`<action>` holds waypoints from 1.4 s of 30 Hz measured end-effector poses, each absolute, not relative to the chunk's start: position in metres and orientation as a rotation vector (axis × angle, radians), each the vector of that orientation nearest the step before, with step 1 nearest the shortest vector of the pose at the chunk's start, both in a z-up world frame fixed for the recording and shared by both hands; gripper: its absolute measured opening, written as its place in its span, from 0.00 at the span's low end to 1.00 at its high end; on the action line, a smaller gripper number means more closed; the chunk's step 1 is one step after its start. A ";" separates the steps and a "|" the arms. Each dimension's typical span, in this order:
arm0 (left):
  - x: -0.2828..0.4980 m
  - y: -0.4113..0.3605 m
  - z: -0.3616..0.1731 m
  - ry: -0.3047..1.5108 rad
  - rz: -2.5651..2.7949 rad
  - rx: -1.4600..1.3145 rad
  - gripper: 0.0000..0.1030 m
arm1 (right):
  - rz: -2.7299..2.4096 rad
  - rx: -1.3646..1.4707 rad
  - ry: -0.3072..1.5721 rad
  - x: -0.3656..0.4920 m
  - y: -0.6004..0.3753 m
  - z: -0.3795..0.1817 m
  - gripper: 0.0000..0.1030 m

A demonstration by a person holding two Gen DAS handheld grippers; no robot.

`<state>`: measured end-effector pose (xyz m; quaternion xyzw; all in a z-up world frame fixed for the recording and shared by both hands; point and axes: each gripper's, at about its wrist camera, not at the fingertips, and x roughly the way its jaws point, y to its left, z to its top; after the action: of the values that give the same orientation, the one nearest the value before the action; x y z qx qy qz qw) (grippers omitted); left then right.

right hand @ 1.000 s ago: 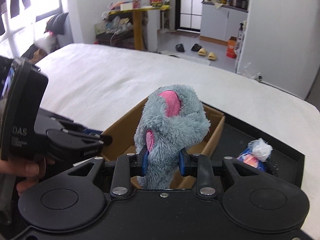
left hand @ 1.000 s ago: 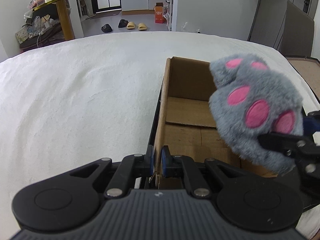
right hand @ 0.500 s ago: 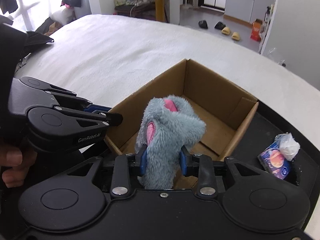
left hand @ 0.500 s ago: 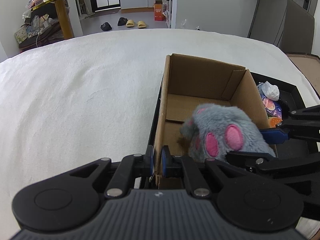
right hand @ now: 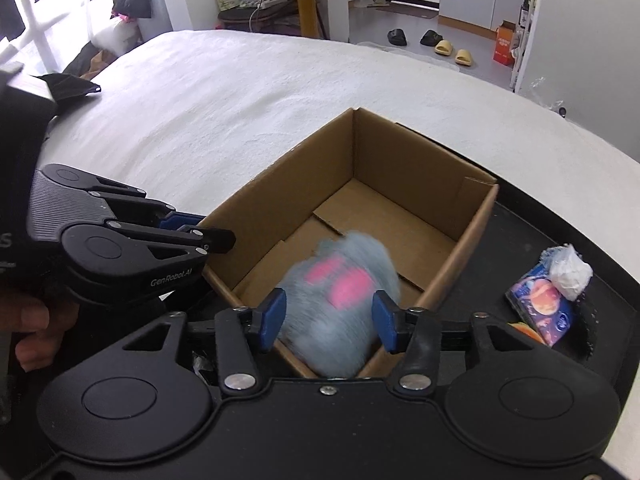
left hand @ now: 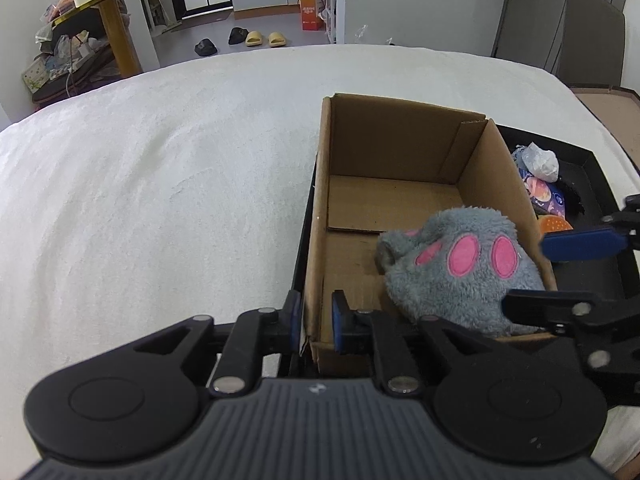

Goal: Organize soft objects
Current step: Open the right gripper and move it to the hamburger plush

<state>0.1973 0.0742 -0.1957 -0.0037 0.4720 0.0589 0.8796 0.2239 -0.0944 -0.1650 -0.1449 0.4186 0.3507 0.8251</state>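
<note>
Now the right hand-held gripper (right hand: 328, 320), jaws just opening, is releasing the plush toy (left hand: 460, 272) into the cardboard box (left hand: 400, 152); the left hand-held gripper (left hand: 316, 320), jaws also parting around the box wall, is steadying it.

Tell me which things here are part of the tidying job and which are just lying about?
Part of the job:
- grey plush paw, now in the cardboard box
- right claw, just opened off the plush
- left claw, astride the box wall

Lying about:
- slippers
- orange carton
- yellow table
- tissue pack in the black tray
</note>
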 end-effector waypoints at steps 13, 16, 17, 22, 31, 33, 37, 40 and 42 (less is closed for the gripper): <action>0.196 0.060 -0.189 0.967 0.172 0.083 0.54 | 0.673 -0.170 0.847 0.224 -0.154 -0.154 0.55; 0.197 0.053 -0.189 0.970 0.195 0.136 0.57 | 0.624 -0.104 0.858 0.235 -0.169 -0.161 0.55; 0.197 0.050 -0.189 0.970 0.202 0.154 0.58 | 0.615 -0.090 0.861 0.237 -0.173 -0.164 0.55; 0.200 0.039 -0.188 0.978 0.231 0.216 0.61 | 0.558 -0.025 0.877 0.249 -0.197 -0.179 0.60; 0.209 0.039 -0.181 1.051 0.266 0.202 0.62 | 0.452 0.098 0.926 0.268 -0.232 -0.205 0.74; 0.212 0.036 -0.181 1.051 0.287 0.221 0.63 | 0.449 0.104 0.925 0.271 -0.233 -0.209 0.76; 0.221 0.028 -0.182 1.059 0.325 0.259 0.63 | 0.436 0.115 0.916 0.281 -0.234 -0.220 0.78; 0.228 0.026 -0.181 1.062 0.355 0.278 0.63 | 0.425 0.082 0.907 0.289 -0.232 -0.230 0.79; 0.232 0.026 -0.183 1.082 0.359 0.267 0.63 | 0.417 0.060 0.904 0.292 -0.230 -0.237 0.79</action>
<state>0.2316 0.0264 -0.1829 0.1261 0.5108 0.1696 0.8333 0.2923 -0.2303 -0.2366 0.0288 0.4335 0.1998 0.8782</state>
